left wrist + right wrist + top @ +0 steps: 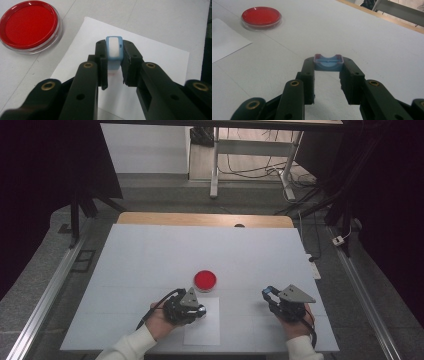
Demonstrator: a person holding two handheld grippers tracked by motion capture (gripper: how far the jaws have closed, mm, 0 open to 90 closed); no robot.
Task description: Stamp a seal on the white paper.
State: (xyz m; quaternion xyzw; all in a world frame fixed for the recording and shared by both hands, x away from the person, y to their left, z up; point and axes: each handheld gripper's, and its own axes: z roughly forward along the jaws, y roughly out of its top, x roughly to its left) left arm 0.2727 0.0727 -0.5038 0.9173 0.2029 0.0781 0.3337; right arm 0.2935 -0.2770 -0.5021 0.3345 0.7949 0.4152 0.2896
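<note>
Gripping blue stamp (114, 51) over paper (160, 57): left claw (114, 72) | right claw (328, 75): clamps blue cap (328, 63)

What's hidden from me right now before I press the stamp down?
- Stamp face: left gripper view, hidden beneath its own body and the jaws.
- Whether it touches the paper: hidden likewise.
- Cap: high view, too small in the right gripper.
- Left gripper contents: high view, too small.

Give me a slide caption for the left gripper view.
Left claw clamps a blue-and-white stamp over white paper, red ink pad alongside.
</note>
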